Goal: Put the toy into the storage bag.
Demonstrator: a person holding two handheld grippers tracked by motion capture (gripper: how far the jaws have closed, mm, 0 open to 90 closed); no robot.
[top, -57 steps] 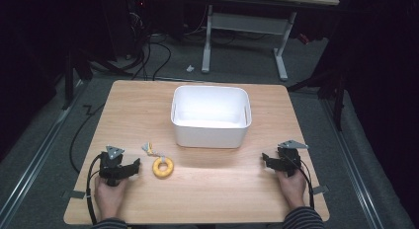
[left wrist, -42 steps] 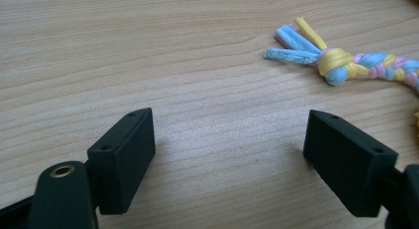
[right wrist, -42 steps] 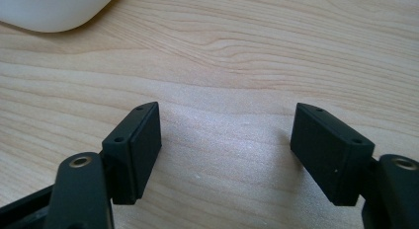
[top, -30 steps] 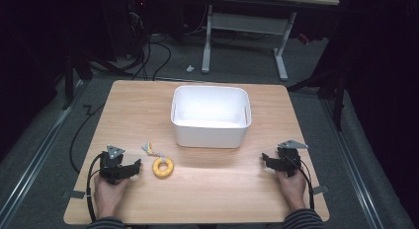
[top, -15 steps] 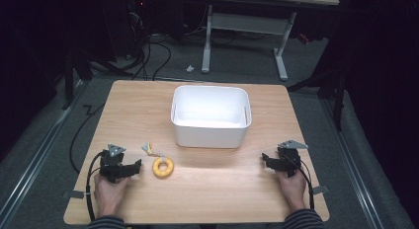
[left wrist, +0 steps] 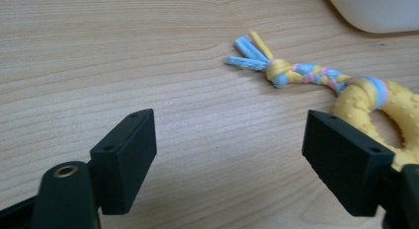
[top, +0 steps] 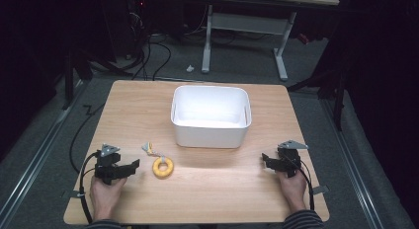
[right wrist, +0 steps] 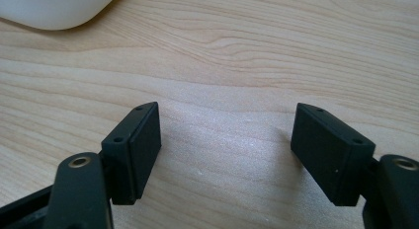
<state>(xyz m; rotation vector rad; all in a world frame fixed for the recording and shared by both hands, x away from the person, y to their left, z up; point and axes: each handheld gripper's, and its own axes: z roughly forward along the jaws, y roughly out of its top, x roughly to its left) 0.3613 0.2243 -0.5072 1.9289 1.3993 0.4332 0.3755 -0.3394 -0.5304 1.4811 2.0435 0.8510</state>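
While both hands rest on the near edge of the table, I've got the left gripper low on the wood, aimed at the yellow ring toy. Its jaws are spread and have just been closing a little; nothing sits between them, only bare wood. In the left gripper view the ring toy lies just beside the right-hand jaw, partly hidden behind it, not touching as far as I can tell. The braided rope tail runs off the ring, pastel blue, pink and yellow, ending in a frayed knot pointing away from the bin.

From the high view, the rope tail lies on the side of the ring away from me, angled to the left. White bin stands upright mid-table, beyond the toy and slightly to its right, well apart from both grippers. It looks empty inside. Nothing lies between toy and bin.

Right gripper sits at the far right of the near edge, jaws spread, nothing between them; the right gripper view shows bare wood there and a corner of the white bin at top left. Cables trail back from both grippers past the hands.

Beyond the table: dark floor, desk legs, loose cables.
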